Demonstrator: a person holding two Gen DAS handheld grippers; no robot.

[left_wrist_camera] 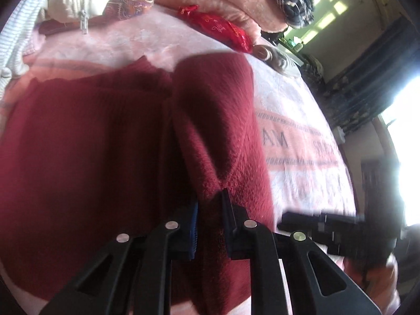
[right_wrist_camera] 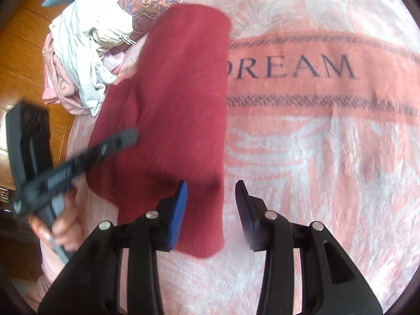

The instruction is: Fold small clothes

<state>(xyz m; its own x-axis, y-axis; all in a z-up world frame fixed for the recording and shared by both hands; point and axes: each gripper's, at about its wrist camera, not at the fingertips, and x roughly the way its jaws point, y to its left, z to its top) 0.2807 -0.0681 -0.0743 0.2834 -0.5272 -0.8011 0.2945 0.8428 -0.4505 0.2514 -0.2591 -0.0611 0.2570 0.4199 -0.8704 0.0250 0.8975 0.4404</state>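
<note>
The left gripper's fingers (left_wrist_camera: 227, 207) pinch a raised ridge of the one dark red garment (right_wrist_camera: 170, 105). The right gripper (right_wrist_camera: 211, 197) is wide open, empty, hovering over the garment's near edge on the bed (right_wrist_camera: 315, 157). A lengthwise fold seems underway; next, carry the pinched fabric across and lay it flat.

From my right tongs (right_wrist_camera: 211, 204), the sweater (right_wrist_camera: 173, 99) lies on the blanket (right_wrist_camera: 315, 157), running toward 11 o'clock. A clothes pile (right_wrist_camera: 86, 52) sits beyond at 10 o'clock, my left tongs (right_wrist_camera: 126, 137) at 9, lettering (right_wrist_camera: 288, 67) at 1.
</note>
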